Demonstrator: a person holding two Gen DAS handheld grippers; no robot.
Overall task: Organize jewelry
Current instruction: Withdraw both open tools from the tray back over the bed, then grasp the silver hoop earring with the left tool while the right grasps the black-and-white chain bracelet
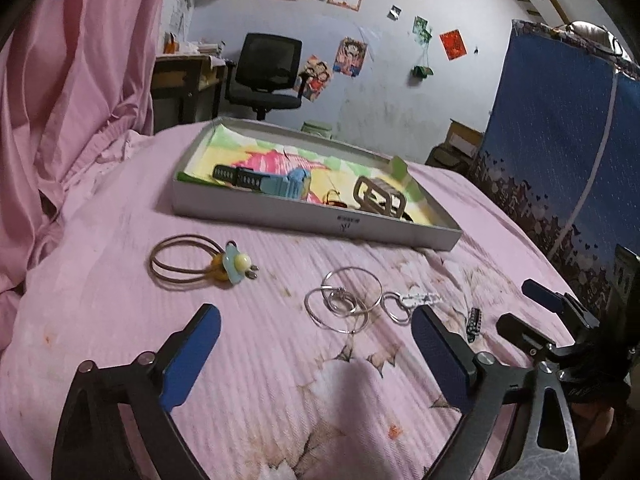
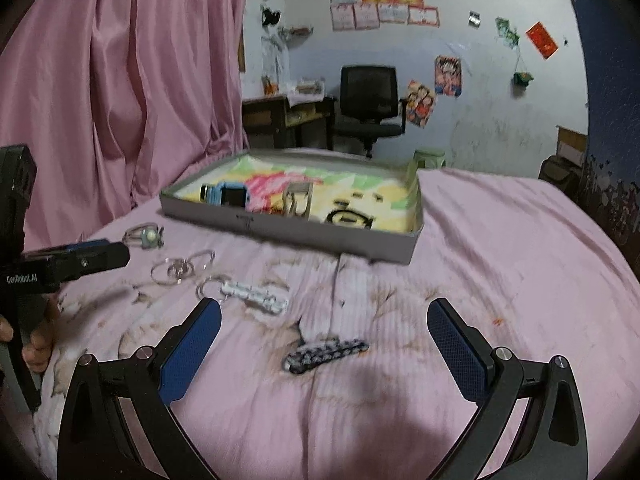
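- Two grippers hover over a pink bed [image 1: 248,360], both pointing down toward the loose jewelry.
- Left gripper [image 1: 316,336]: jaws wide apart, nothing between the pads. The rings [image 1: 344,304] lie on the bed just ahead of its fingertips.
- Right gripper [image 2: 324,328]: jaws wide apart, nothing clamped. A dark beaded bracelet [image 2: 326,354] lies on the bed between its fingers, touching neither pad.
- A grey tray [image 1: 312,220] sits farther back on the bed. It holds a blue watch [image 1: 276,182], a buckle [image 1: 380,198] and other small pieces too blurred to identify.
- A brown hair tie [image 1: 200,262] with a yellow and pale-blue charm lies on the bed, left of the rings and near the tray's front wall.
- A white clip [image 2: 256,296] on a ring lies between the rings and the bracelet.
- In the right wrist view, a hand [image 2: 36,344] holds the left gripper's handle at the left edge.
- Behind the bed: a pink curtain [image 2: 120,80], a black chair [image 2: 370,100] and a wall with posters.
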